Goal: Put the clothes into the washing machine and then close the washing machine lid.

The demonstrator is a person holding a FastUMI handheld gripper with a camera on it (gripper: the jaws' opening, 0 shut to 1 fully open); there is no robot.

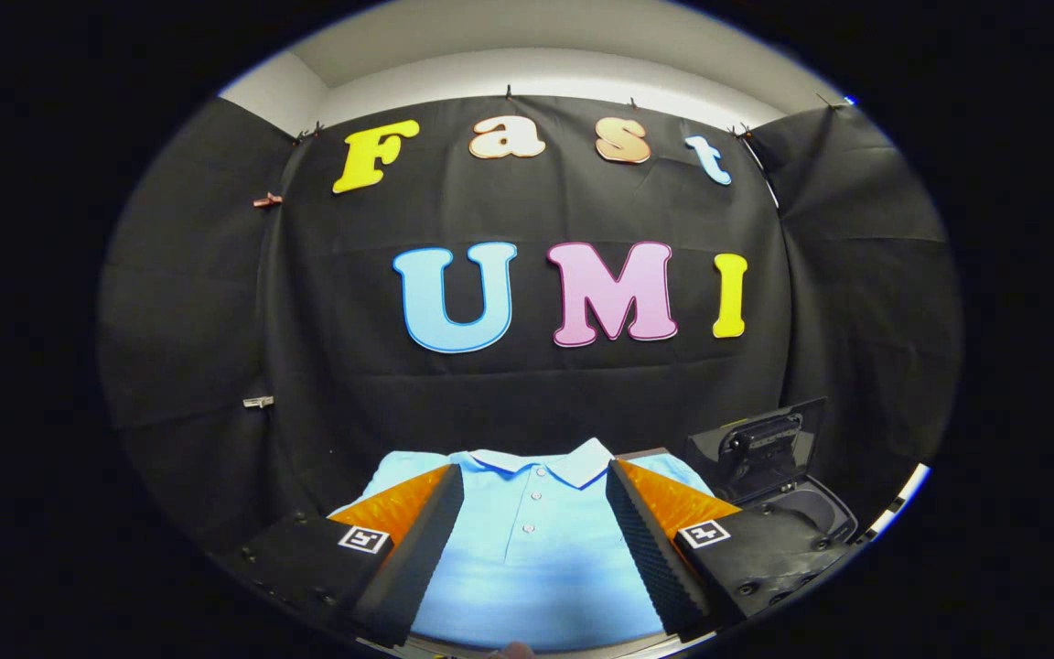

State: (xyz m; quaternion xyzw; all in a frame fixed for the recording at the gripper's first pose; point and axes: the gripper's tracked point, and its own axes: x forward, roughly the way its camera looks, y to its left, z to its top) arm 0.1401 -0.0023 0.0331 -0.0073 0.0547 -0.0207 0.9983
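A light blue polo shirt [536,540] lies flat below and between my fingers, its white-edged collar toward the booth wall and its buttons showing. My gripper [534,531] hovers above it, open wide, with nothing between the fingers. To the right, just beyond the right finger, stands a small dark washing machine [801,503] with its lid [760,439] raised upright and the drum opening showing behind the finger.
Black cloth walls close the booth at the back and on both sides. A light table edge [902,499] shows to the right of the machine. A strip of brown surface [641,453] peeks out behind the shirt's right shoulder.
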